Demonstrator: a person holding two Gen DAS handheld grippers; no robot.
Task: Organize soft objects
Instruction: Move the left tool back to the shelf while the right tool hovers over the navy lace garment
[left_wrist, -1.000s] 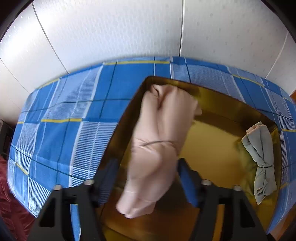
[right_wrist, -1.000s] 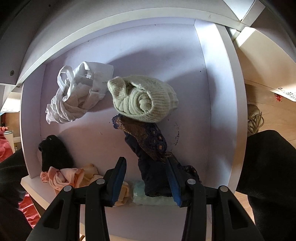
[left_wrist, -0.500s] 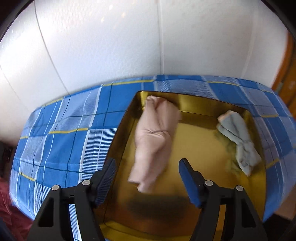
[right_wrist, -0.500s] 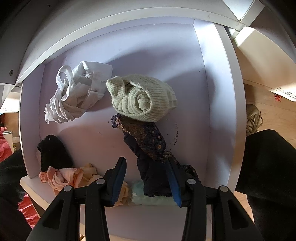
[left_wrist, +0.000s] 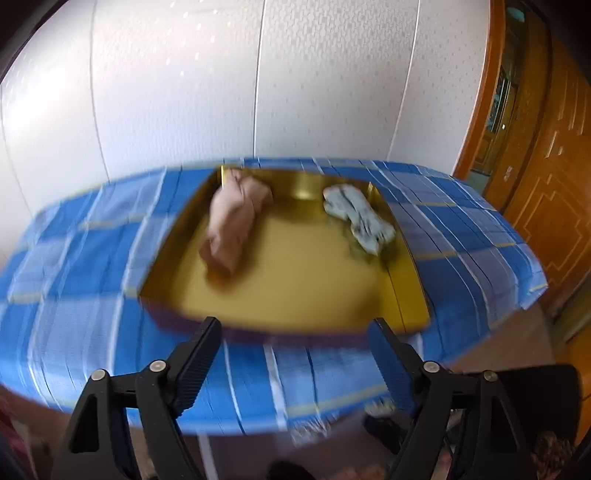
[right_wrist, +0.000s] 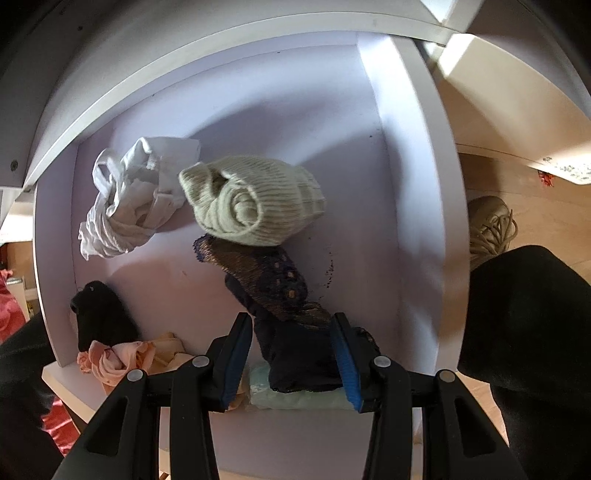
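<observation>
Pulled back from the gold rectangular tray (left_wrist: 402, 273), the left hand-held gripper (left_wrist: 295, 354) hangs spread and empty; the rolled pink cloth (left_wrist: 232, 221) lies at the tray's 10 o'clock. In the white drawer (right_wrist: 413, 206), the right hand-held gripper (right_wrist: 291, 350) pinches dark navy lace fabric (right_wrist: 291, 321).

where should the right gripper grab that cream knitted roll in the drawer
Grip the cream knitted roll across its thick middle, coming from above with the right gripper and one finger on each long side. It lies on its side, its rolled end facing the camera, overlapping the dark lace garment, so lift straight up.
</observation>
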